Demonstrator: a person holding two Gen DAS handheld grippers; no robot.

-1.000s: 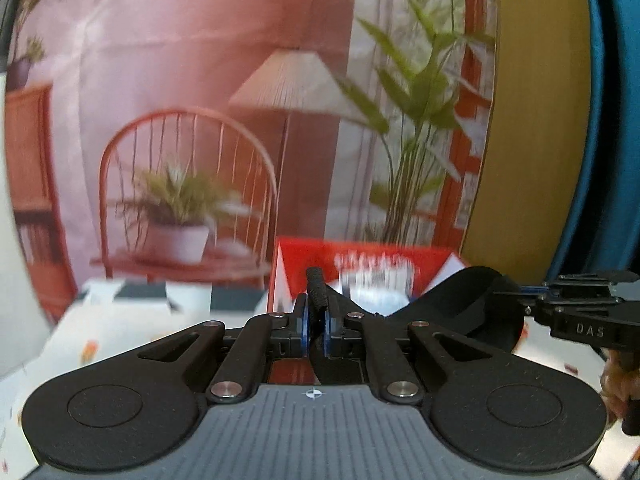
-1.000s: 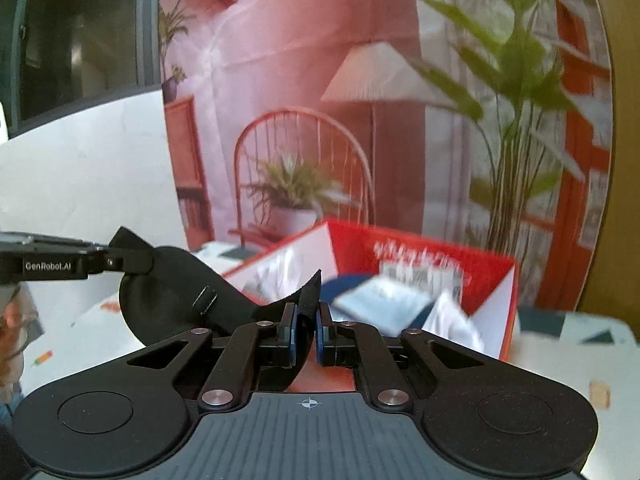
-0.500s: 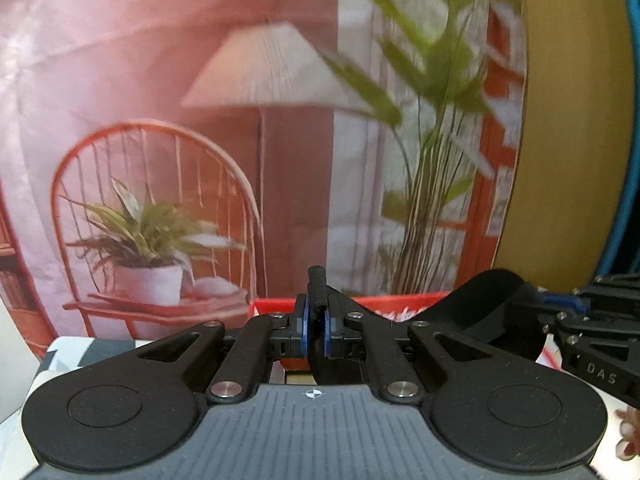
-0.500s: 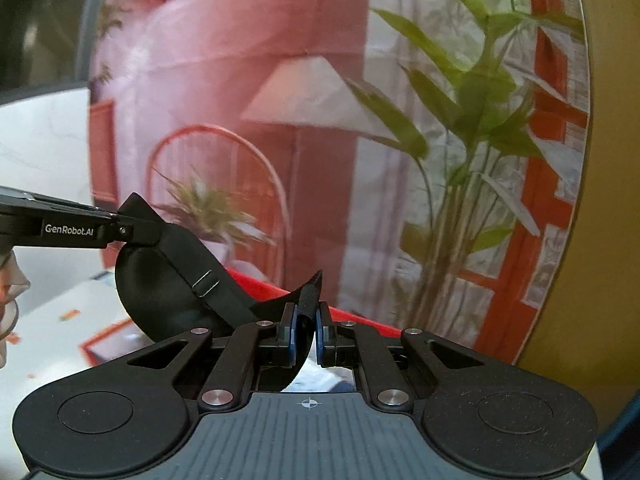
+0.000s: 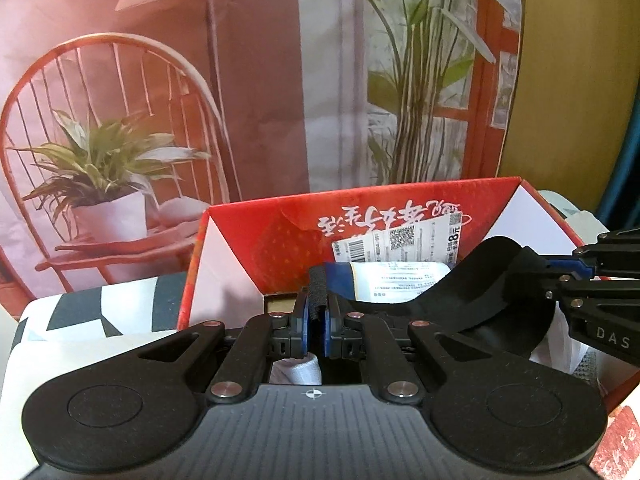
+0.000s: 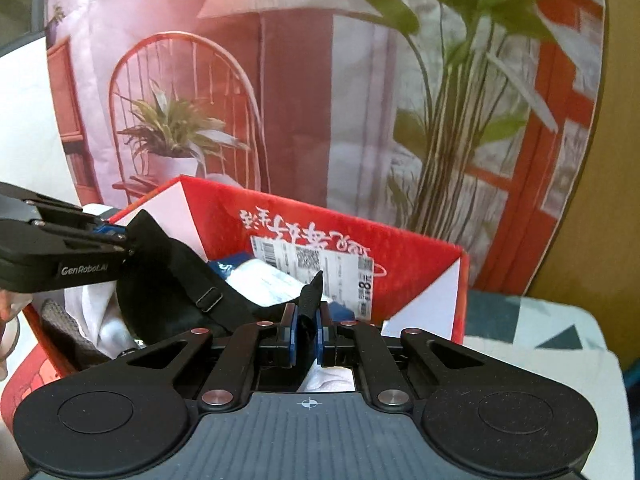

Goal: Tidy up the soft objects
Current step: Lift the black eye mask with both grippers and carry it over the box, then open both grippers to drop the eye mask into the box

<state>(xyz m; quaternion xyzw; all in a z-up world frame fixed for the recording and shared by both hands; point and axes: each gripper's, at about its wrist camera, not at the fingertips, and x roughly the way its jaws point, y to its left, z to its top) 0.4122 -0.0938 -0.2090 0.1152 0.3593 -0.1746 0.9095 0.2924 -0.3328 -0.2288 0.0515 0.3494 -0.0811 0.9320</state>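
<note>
Fabric is stretching between us: left gripper (image 5: 316, 322) and right gripper (image 6: 306, 334) are each pinching the black mask (image 6: 176, 276) above the red box (image 5: 288, 236); we are lowering level before letting go.

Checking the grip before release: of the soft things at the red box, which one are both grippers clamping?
The black strap-backed cap, stretched between the left gripper and right gripper above the red box; the white cloth lies loose inside.

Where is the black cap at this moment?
The black cap hangs over the open red box, stretched between the left gripper and the right gripper, each shut on one end. In both wrist views it sits above a blue-and-white packet.
</note>
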